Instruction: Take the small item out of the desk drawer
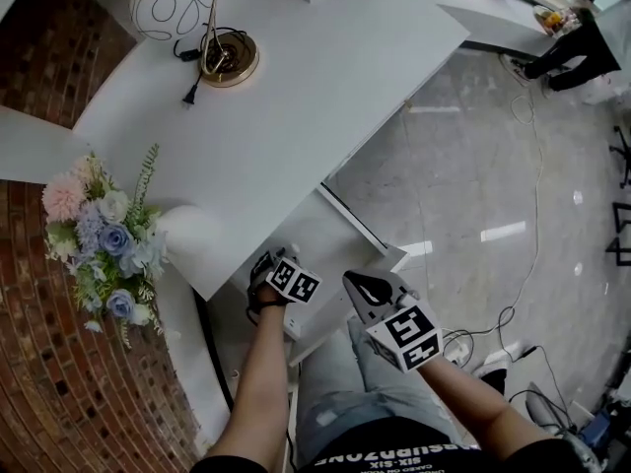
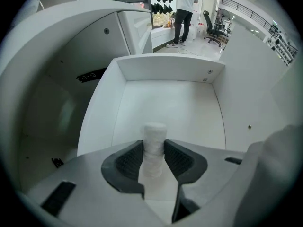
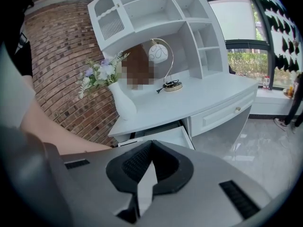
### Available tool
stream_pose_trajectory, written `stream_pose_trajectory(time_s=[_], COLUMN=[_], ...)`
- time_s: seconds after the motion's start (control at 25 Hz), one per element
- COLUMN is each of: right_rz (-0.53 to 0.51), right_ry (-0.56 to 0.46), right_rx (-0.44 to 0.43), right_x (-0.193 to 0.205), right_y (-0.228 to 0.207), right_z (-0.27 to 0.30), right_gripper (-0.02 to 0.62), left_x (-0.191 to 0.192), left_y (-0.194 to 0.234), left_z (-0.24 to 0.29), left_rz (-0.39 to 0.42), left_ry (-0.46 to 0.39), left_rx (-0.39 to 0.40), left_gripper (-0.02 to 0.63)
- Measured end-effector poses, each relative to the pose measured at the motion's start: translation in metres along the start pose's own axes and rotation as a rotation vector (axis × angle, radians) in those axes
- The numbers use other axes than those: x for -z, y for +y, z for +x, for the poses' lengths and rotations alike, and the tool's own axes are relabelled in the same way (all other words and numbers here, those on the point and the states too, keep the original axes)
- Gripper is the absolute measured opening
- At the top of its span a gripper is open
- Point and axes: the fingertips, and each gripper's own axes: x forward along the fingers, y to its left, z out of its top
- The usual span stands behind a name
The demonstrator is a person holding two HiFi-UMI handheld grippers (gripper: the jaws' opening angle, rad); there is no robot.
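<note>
Here, a person [image 1: 394, 441] at a white desk [image 1: 325, 67] holds a gripper in each hand. The left gripper [image 2: 154, 150] reaches into the open drawer [image 2: 165, 70] under the desktop. Its dark ribbed pads are clenched on a small white cylinder [image 2: 154, 135], which stands upright between them over the drawer's bare white floor. The drawer's walls rise ahead and to both sides of it, and the underside of the desk curves overhead at the left. The right gripper [image 3: 150, 145] hangs outside the drawer, near the person's thigh, with its jaws pressed together at the tips and nothing in them. On the desktop stand a brass-based lamp [image 1: 229, 59] with a trailing black cord and a white vase of pastel flowers [image 1: 108, 239], the vase near the drawer's corner. A brick wall [image 1: 59, 382] curves beside the desk. Cables [image 1: 518, 333] lie on the grey floor. Another person [image 2: 183, 4] stands far off in the room.
</note>
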Motion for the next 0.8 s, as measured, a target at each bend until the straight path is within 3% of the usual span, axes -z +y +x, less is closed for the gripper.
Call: stream_pose_trajectory(time_s=[0.8], right_rz=[-0.067], right_ry=[-0.018], right_rx=[-0.055], right_x=[-0.015], right_y=[0.052], right_z=[-0.034], right_gripper=[-0.003], left_x=[0.024], left_y=[-0.019], left_z=[-0.068], left_rz=[-0.092], left_ry=[-0.054], left_rx=[0.007], left_gripper=[0.146])
